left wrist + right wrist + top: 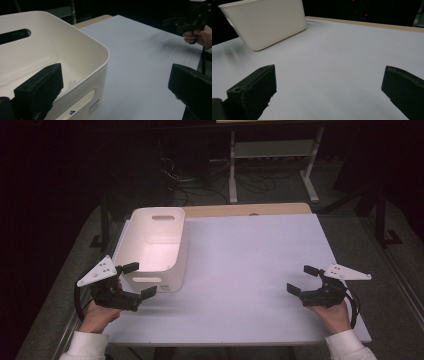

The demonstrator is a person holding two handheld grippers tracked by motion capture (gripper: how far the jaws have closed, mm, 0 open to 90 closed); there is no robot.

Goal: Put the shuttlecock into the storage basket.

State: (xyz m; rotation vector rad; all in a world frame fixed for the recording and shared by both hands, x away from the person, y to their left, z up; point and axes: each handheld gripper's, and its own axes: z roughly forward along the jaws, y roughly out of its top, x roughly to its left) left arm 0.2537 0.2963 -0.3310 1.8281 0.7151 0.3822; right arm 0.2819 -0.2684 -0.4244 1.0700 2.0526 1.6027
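a: high view first. where do your hands sit?

b: your left hand (96, 316) comes in at the bottom left with the sleeve cuff just showing, wrist low, and it points the left gripper (134, 279) forward and to the right. its jaws stand wide apart. one jaw is up by the near left corner of the white bin (155, 247), the other at the bin's near wall, and i can't tell whether either touches. your right hand (334, 314) comes in at the bottom right and aims the right gripper (302, 279) leftward over the table (250, 265), jaws spread, nothing between them. the bin stands upright on the table's left side, well apart from the right gripper.

a: left gripper view?

b: the two black jaws rise from the bottom corners, far apart. the left one sits in front of the white bin (75, 47), over its open inside, and the right one is out over bare table (140, 70). the bin's rounded corner and a handle slot lie between them. nothing is clamped. your right hand (200, 36) shows far off at the upper right, fist wrapped round the right gripper (175, 22).

a: right gripper view?

b: jaws open wide again, level over the table (337, 57), holding nothing. the white bin (267, 22) is at the far upper left, well apart from both jaws.
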